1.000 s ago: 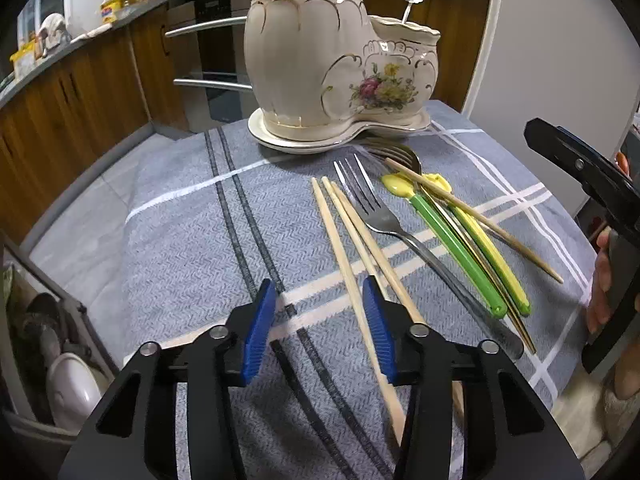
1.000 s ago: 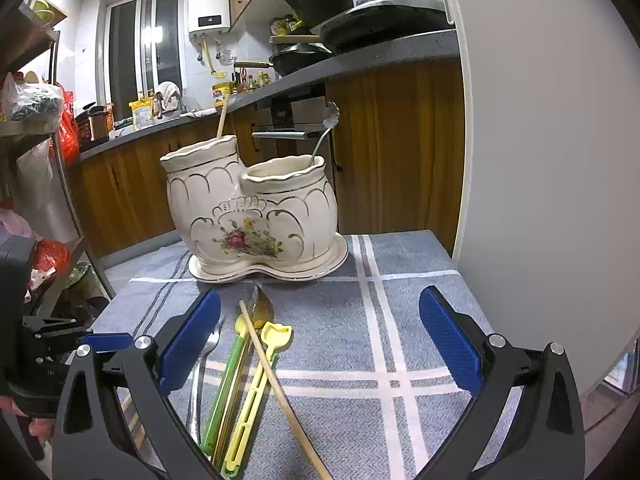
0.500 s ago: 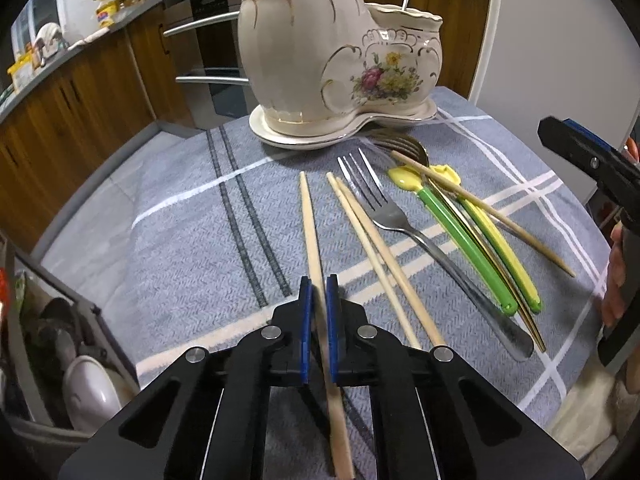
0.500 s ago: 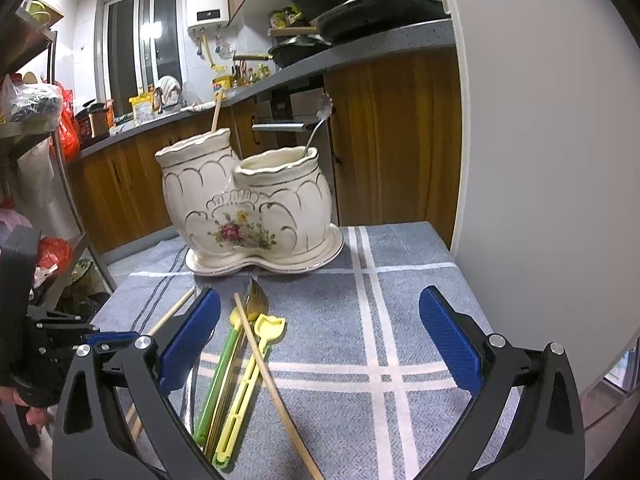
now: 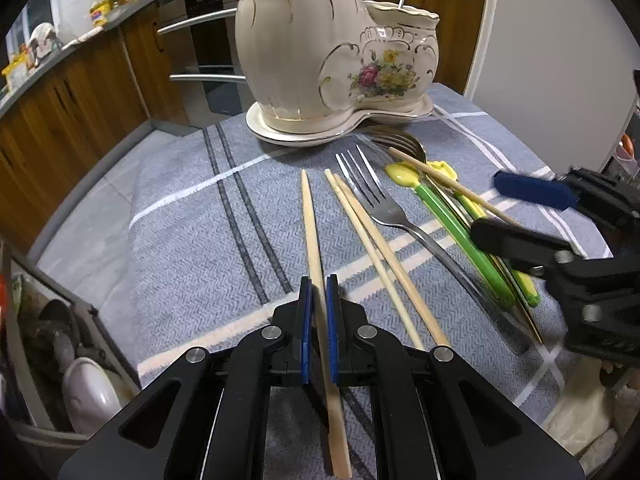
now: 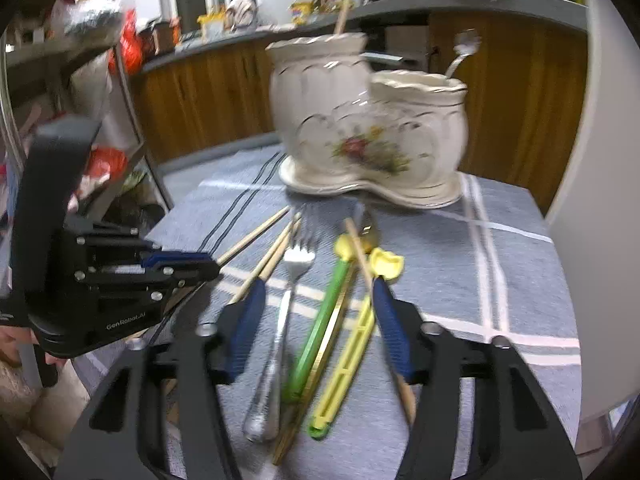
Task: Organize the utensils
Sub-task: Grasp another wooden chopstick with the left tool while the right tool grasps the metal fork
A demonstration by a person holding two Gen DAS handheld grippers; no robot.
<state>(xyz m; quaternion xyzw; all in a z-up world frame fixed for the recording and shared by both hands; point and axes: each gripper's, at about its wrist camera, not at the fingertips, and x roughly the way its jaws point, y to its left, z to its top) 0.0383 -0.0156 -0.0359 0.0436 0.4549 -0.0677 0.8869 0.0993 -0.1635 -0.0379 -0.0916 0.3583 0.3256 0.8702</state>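
left wrist view: left tongs [image 5: 319, 312] still pinching chopstick [image 5: 314, 248]; right tongs [image 6: 316, 320], spread, now low over green utensil [image 6: 320, 320].

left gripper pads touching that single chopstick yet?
Touching. Left wrist view: left gripper pads shut against both sides of the chopstick, no gap visible.

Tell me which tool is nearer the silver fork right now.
Right. The right tool straddles the silver fork and green utensils; the left tool sits off to its side, shut on a chopstick.
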